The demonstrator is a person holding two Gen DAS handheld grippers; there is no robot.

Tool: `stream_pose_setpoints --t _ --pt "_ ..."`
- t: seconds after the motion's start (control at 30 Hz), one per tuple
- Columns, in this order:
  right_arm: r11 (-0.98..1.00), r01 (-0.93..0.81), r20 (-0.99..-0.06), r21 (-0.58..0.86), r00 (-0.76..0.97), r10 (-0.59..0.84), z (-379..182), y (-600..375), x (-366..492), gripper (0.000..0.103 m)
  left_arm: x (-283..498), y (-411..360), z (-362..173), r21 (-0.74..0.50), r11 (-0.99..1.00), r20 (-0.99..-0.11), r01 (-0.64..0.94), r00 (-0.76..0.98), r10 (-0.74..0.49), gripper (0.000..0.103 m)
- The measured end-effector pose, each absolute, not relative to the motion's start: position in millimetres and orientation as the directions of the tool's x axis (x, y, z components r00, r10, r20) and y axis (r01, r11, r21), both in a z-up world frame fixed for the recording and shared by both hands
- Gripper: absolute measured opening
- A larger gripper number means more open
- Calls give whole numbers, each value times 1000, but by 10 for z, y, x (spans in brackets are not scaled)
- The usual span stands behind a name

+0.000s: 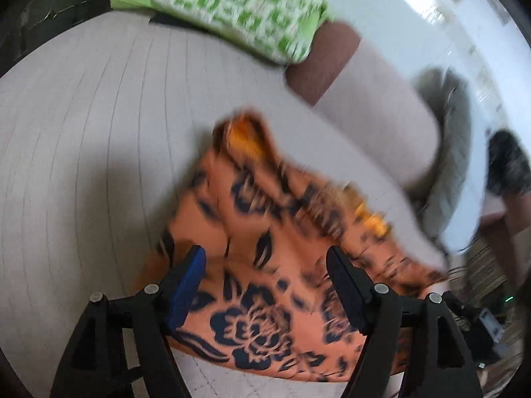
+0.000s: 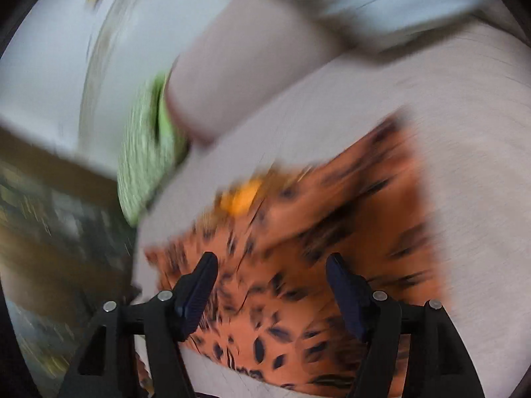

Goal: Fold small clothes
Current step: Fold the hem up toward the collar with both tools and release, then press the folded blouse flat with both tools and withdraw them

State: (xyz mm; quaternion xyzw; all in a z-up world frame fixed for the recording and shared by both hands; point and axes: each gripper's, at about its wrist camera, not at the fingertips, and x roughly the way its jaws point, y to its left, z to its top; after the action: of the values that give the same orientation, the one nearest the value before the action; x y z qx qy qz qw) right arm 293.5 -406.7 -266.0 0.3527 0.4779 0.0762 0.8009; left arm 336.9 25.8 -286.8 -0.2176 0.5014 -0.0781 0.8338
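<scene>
Fig.: garment on bed, mid-fold.
L gripper & R gripper both wide, empty (blurred); pinch edges squarely, align corners.

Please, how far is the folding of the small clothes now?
Done, it seems: a green-and-white garment lies folded at the far end of the sofa seat. In hand: the orange floral garment lies rumpled on the seat; the left claw and right claw are both open above it, gripping nothing. Left: folding this garment.
</scene>
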Motion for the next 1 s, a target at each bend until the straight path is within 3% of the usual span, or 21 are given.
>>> stream_pose_setpoints --t 0.17,0.2,0.33,0.5,0.6,0.77,0.9,1.0 --pt "871 88 -831 483 360 424 -3072 -2906 3256 39 3412 206 -3026 -379 921 -829 -93 476 -294 75" --pt "893 66 -847 445 356 395 -3114 -2775 3358 38 3433 178 -3006 -361 929 -830 -77 481 -282 75" --pt "943 55 -871 328 405 279 -3103 -2610 3924 39 3598 126 -2982 -346 936 -835 -60 475 -278 75" --pt "911 219 -805 349 568 172 -2867 -3151 4463 39 3731 285 -2902 -390 919 -820 -54 475 -320 75" --pt "896 207 -771 392 605 197 -2688 -3382 4254 39 3779 367 -2857 -399 914 -816 -78 484 -315 75" --pt "948 180 -814 262 569 117 -2644 -3520 3672 39 3674 434 -2809 -331 939 -825 -92 512 -240 75" --pt "962 245 -874 121 486 -14 -2956 -3743 3405 39 3679 454 -2925 -240 964 -871 -117 465 -160 79" --pt "949 297 -899 106 436 -36 -3202 -3905 3508 39 3738 508 -3125 -226 960 -913 -165 379 -150 79"
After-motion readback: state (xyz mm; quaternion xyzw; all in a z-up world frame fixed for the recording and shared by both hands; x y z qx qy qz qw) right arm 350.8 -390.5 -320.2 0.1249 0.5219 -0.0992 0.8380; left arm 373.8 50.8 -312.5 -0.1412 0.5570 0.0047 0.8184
